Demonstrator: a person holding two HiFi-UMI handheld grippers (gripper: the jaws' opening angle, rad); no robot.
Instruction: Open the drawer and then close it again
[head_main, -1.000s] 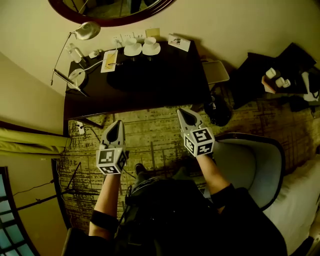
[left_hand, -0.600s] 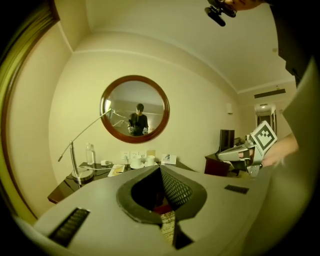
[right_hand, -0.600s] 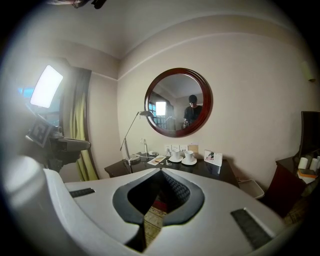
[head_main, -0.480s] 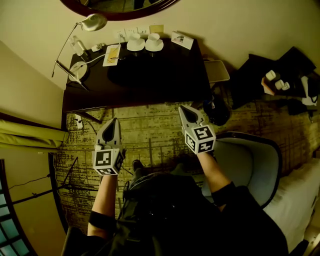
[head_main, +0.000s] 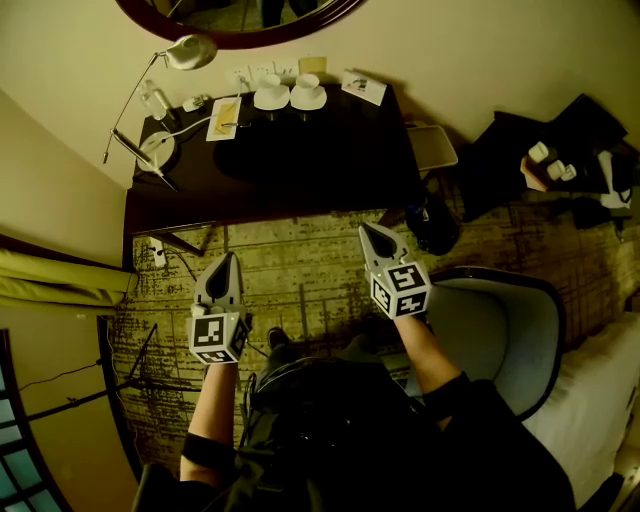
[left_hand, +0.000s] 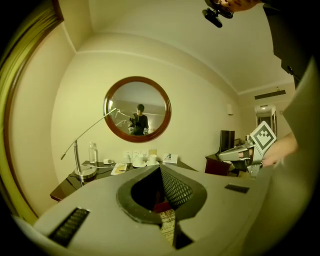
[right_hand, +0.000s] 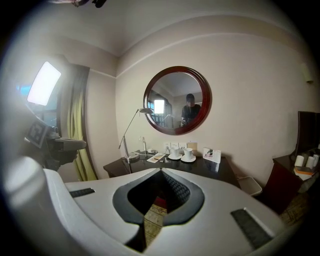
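We are standing back from the counter (head_main: 300, 170), a dark one set against the wall under the round mirror (head_main: 230, 12), with a stretch of patterned carpet (head_main: 300, 270) between us and its near edge. We are holding the left gripper (head_main: 226, 264) and the right gripper (head_main: 369, 232) out in front. They are well apart from each other and well short of the counter, both pointing toward it, and each has its jaws pressed together with nothing between them. The drawer is not showing plainly in any view. We are judging that it sits in the counter's front face, below the top, which the head view is seeing only from above. We are expecting a stiff wooden box on runners, fairly light, that slides straight out but may bind if pulled off-centre. We are planning to take hold at the middle of its front, on a handle or under its lower lip, whichever turns out to be there. The cups and saucers (head_main: 270, 96) and the desk lamp (head_main: 158, 150) on the counter look easy to rattle or tip, so we are aiming for a smooth pull and a gentle push shut.
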